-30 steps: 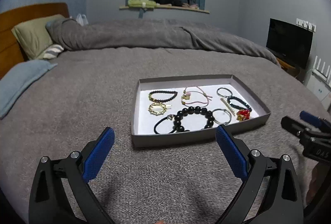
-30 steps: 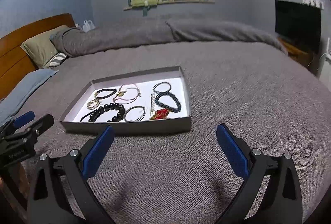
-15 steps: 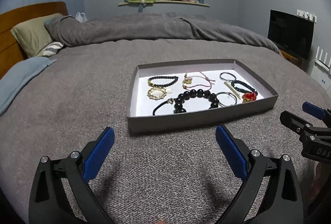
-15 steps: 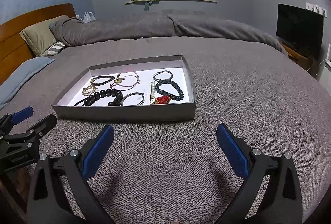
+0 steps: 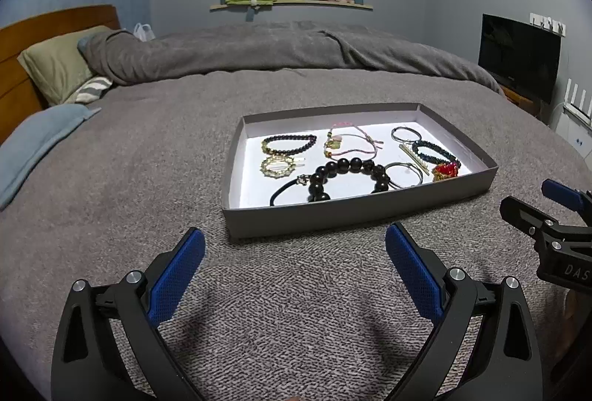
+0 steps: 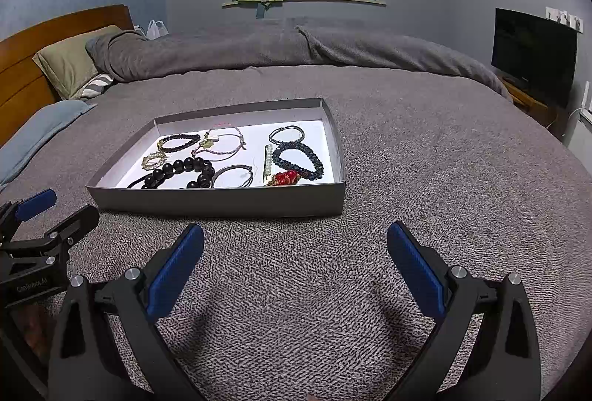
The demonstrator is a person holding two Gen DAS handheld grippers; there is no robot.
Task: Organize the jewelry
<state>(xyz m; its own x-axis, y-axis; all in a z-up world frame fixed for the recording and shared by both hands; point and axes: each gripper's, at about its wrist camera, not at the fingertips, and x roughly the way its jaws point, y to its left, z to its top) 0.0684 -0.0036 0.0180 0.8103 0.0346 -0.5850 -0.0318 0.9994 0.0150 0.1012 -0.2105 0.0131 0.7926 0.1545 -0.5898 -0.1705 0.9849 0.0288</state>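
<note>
The bed (image 5: 148,149), spread with a grey blanket, lies under and ahead of both my tongs. On it, straight ahead of my left tongs (image 5: 294,262) and ahead and a little left of my right tongs (image 6: 295,258), sits the shallow grey tray (image 5: 355,212) with a white floor. Both pairs of tongs hover low over the blanket just short of the tray's near wall, each spread wide with nothing between the blue pads. My right tongs show at the right edge of the left view.

Inside the tray, nearest my left tongs, lies the big black bead bracelet (image 5: 349,173), touching a black hair tie (image 5: 283,190) on its left. Beyond those sit a small dark bead bracelet (image 5: 288,144) and a pink cord bracelet (image 5: 351,144). Toward the right end I see a dark woven bracelet (image 6: 298,158), a silver bangle (image 6: 232,176) and a red charm (image 6: 285,178) nearest my right tongs.
</note>
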